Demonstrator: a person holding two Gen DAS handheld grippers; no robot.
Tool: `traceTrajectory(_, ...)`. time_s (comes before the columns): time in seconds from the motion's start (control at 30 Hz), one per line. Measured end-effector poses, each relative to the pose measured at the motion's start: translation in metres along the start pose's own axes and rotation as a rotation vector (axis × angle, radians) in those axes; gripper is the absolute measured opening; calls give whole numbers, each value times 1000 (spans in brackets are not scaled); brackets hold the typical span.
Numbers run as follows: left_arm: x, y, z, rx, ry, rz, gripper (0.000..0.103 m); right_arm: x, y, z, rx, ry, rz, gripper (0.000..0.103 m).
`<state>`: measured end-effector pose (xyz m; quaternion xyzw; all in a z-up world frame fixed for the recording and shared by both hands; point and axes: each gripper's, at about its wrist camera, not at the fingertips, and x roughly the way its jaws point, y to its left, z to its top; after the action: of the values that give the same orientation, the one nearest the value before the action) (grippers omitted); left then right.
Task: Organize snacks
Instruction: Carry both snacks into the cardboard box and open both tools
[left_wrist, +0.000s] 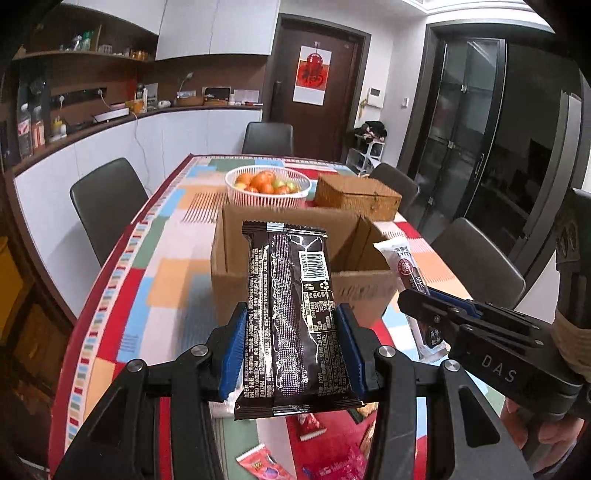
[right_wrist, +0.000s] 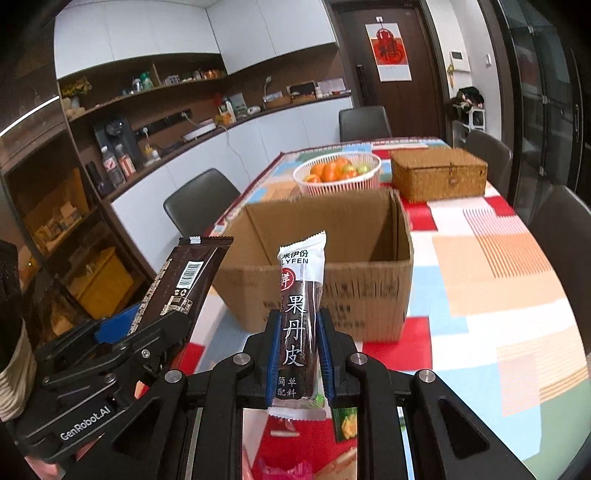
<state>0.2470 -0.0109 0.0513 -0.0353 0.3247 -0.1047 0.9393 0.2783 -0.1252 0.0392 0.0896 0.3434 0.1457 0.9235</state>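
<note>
Patchwork cloth is covering the desk (left_wrist: 166, 273) on which an open box (right_wrist: 369, 236) is standing, its inside hidden. A dark bar (left_wrist: 295, 314) is being clenched lengthwise by the left hand-held gripper (left_wrist: 291, 350), and a fruit-leather stick (right_wrist: 299, 317) by the right hand-held gripper (right_wrist: 300, 354), both seemingly aimed at the box. Fruit is being kept in a white basket (left_wrist: 269, 199); a wicker case (right_wrist: 439, 173) is being kept closed. Loose snacks (left_wrist: 317, 458) are lying below.

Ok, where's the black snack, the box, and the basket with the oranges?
Black snack packet (left_wrist: 295, 314): left wrist view, middle of the wrapper.
Cardboard box (right_wrist: 369, 291): right wrist view, front wall.
White fruit basket (left_wrist: 267, 199): left wrist view, ribbed side wall.
</note>
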Motion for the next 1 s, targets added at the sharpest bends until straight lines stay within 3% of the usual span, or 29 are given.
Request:
traceTrajectory(0.47,27,6,49,43,-8,6,46,8,4,56,-24,-43,-7,20)
traceTrajectory(0.9,100,15,83,56,70,8,47,73,-19,93,-28,50,-19,21)
traceTrajectory(1.0,107,17,85,68,59,59,48,84,-25,99,-16,56,-37,30)
